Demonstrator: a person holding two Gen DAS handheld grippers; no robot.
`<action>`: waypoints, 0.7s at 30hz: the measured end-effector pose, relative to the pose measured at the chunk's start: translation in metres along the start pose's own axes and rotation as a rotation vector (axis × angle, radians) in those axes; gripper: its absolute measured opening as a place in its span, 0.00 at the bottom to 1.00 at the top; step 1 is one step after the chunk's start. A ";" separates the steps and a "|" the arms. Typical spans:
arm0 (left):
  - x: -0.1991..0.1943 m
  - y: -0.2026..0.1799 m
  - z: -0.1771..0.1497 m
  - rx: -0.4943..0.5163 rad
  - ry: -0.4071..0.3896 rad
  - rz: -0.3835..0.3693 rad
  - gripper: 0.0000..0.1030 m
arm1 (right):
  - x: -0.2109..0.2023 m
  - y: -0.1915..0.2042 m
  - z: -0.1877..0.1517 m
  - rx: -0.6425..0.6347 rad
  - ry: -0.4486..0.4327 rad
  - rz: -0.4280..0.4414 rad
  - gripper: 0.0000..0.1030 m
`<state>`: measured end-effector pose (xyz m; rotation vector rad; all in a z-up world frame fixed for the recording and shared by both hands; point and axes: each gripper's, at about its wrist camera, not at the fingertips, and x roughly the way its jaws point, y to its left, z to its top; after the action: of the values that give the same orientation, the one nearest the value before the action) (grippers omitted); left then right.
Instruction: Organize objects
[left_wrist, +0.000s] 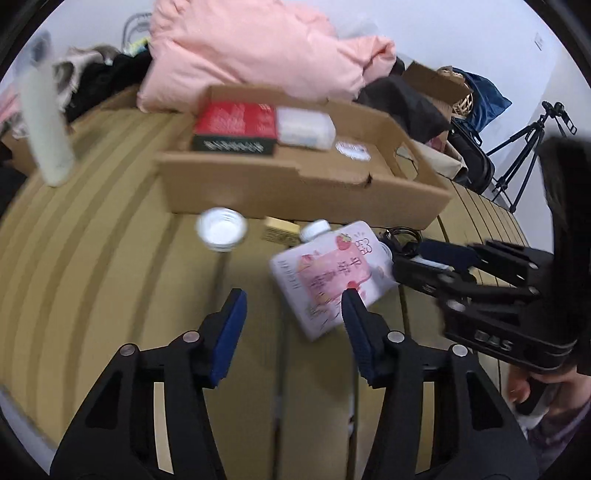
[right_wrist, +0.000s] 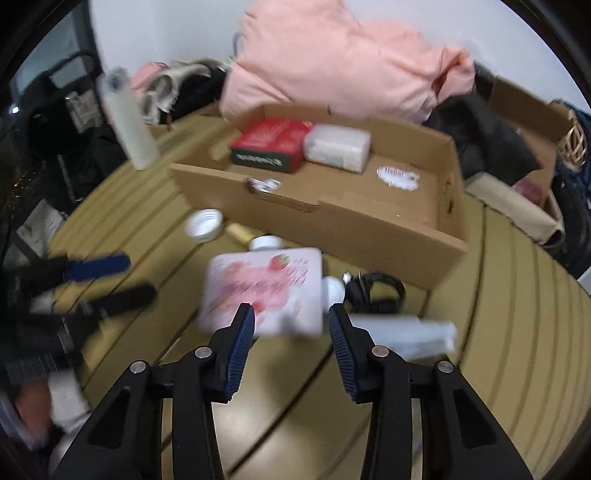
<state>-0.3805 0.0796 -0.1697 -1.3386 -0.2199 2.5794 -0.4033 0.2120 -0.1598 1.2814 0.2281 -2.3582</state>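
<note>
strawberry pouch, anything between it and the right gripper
Nothing visible. The right gripper is open with the strawberry pouch lying flat on the table just ahead of its fingertips, the gap bare.

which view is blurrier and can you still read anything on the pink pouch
Right wrist view is blurrier: the strawberry pouch is smeared, its print unreadable, and the red box in the cardboard tray is soft. Left wrist view is sharper: the pouch shows a strawberry and characters, only slightly streaked. Both show fisheye bending of the table slats and dark corner vignetting.
</note>
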 end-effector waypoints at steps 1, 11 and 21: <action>0.011 0.001 -0.002 -0.022 0.020 -0.019 0.47 | 0.012 -0.004 0.004 0.010 0.009 0.001 0.44; 0.026 0.014 -0.008 -0.082 0.021 -0.027 0.08 | 0.045 -0.015 0.011 0.079 0.028 0.098 0.24; -0.022 0.017 -0.066 -0.077 0.047 -0.125 0.07 | -0.019 0.025 -0.062 0.058 -0.002 0.136 0.16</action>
<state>-0.3159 0.0593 -0.1942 -1.3642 -0.3861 2.4561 -0.3365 0.2172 -0.1770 1.2790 0.0691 -2.2655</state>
